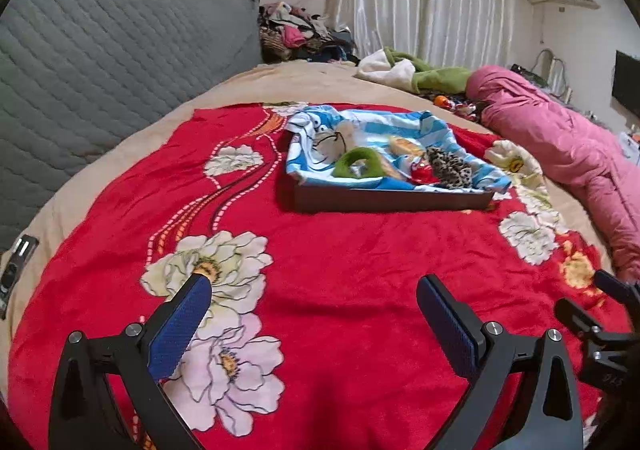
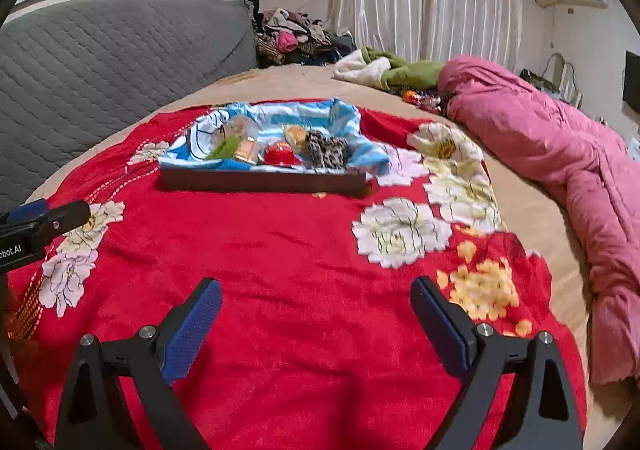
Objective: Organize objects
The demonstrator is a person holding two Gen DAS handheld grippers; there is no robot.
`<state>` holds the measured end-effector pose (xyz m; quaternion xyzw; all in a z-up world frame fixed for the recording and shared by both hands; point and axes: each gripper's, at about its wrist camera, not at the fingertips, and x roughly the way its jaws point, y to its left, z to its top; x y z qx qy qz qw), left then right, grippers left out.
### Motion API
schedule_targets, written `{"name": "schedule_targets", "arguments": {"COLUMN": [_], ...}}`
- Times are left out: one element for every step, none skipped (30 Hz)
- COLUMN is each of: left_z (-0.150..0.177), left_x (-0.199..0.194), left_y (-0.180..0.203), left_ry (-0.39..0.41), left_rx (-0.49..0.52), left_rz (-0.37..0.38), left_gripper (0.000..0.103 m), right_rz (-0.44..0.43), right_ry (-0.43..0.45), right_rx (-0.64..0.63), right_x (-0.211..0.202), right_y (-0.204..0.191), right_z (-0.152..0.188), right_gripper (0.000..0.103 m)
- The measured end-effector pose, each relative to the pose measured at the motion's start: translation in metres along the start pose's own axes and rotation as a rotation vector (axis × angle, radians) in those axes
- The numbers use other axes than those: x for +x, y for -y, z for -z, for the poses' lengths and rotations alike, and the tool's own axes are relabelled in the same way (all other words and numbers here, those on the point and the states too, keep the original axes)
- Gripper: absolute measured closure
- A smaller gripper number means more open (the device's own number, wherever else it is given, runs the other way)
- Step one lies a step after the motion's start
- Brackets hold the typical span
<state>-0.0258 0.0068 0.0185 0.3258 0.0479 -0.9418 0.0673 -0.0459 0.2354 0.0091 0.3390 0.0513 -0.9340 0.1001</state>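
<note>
A dark brown tray (image 1: 392, 200) lined with a blue and white cartoon cloth (image 1: 312, 138) sits on the red flowered blanket (image 1: 340, 250). In it lie a green fabric ring (image 1: 356, 166), a red round item (image 1: 422, 175), a leopard-print piece (image 1: 450, 168) and a yellowish item (image 1: 404, 146). The tray also shows in the right wrist view (image 2: 264, 180), with the red item (image 2: 280, 155) and leopard piece (image 2: 328, 150). My left gripper (image 1: 312, 290) is open and empty, well short of the tray. My right gripper (image 2: 316, 292) is open and empty, also short of the tray.
A grey quilted headboard (image 1: 100, 50) stands at the left. A rolled pink duvet (image 1: 560, 146) lies along the right. Green and white cloths (image 1: 416, 70) and a clothes pile (image 1: 296, 30) lie at the back. Small colourful items (image 1: 456, 104) sit by the duvet.
</note>
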Motion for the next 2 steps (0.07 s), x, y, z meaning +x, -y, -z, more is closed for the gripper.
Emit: {"name": "schedule_targets", "arguments": {"left_z": [0.0013,0.0027], "left_x": [0.0001,0.0005], "left_y": [0.0004,0.0006], "left_ry": [-0.001,-0.004], "left_rx": [0.010,0.019], "left_rz": [-0.001,0.002], "left_gripper": [0.001,0.001], "right_rz": [-0.001,0.002], "right_ry": [-0.010,-0.018], "right_rx": [0.002,0.003], "right_x": [0.0015,0.0028], "right_y": [0.0009,0.0012], "right_z": [0.0034,0.0059], "right_gripper": [0.008,0.008]}}
